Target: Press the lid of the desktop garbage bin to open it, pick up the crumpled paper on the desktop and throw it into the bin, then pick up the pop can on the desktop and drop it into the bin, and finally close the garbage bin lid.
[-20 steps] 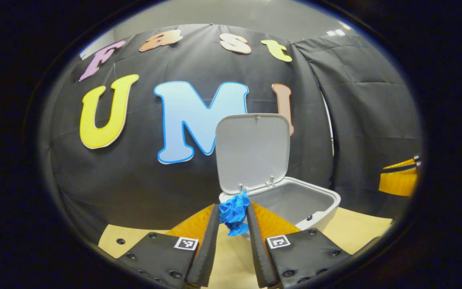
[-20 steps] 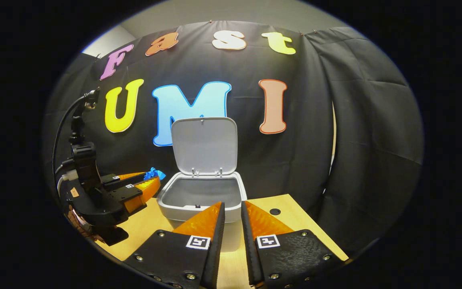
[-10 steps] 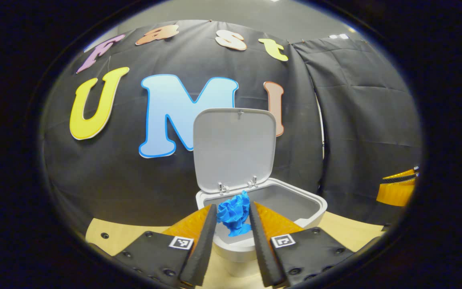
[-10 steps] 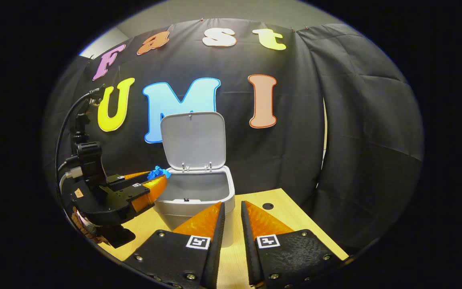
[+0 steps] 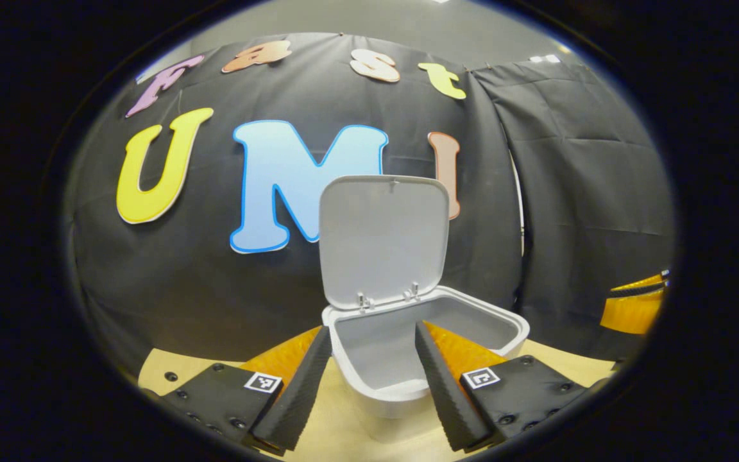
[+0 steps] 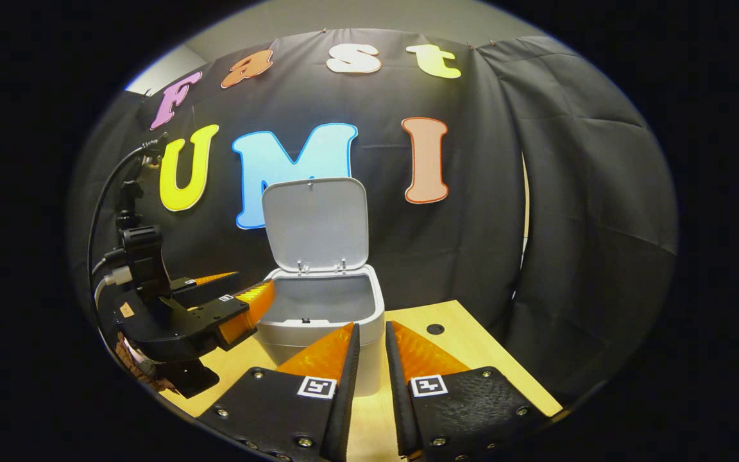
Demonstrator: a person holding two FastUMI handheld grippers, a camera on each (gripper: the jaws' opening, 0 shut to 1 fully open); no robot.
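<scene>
Two steps look done: lid (image 5: 383,240) upright, left gripper (image 5: 369,366) spread wide and empty over the bin (image 5: 504,324), paper presumably inside though unseen; right gripper (image 6: 371,359), near, fingers narrow, holding nothing, must find the pop can.

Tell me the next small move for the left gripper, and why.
Probably draw the left gripper back from the bin toward the desktop to look for the pop can: its fingers are spread with nothing between them, and the lid stands open.
</scene>
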